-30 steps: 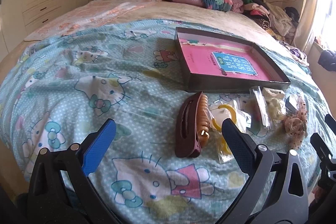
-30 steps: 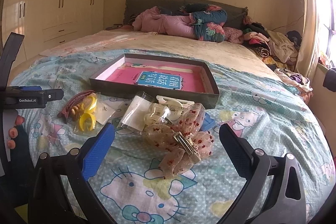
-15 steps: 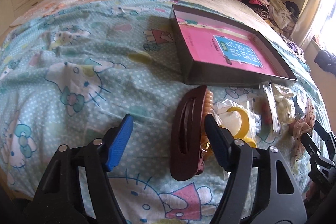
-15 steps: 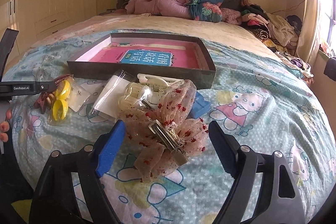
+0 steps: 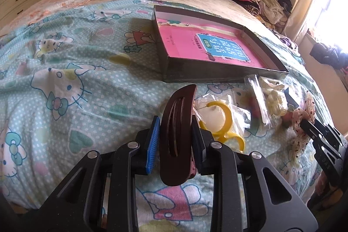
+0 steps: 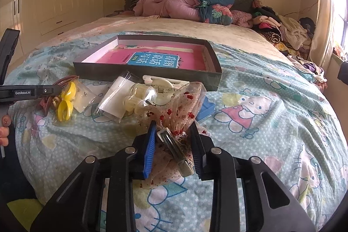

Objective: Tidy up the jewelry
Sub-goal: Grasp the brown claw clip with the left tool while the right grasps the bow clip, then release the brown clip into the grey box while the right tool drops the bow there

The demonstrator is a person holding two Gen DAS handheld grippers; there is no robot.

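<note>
Both wrist views low over bed (image 5: pixel 65 71); shared box (image 6: pixel 148 71) ahead

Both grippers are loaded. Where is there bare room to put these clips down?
Bare bedspread lies left of the dark shallow box and the brown hair claw, and right of the box. The box floor holds only a pink book. Crowded: the bagged yellow rings and plastic packets before the box.

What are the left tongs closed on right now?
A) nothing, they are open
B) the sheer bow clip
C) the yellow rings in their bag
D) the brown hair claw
D: the left tongs pinch the brown hair claw between both pads.
</note>
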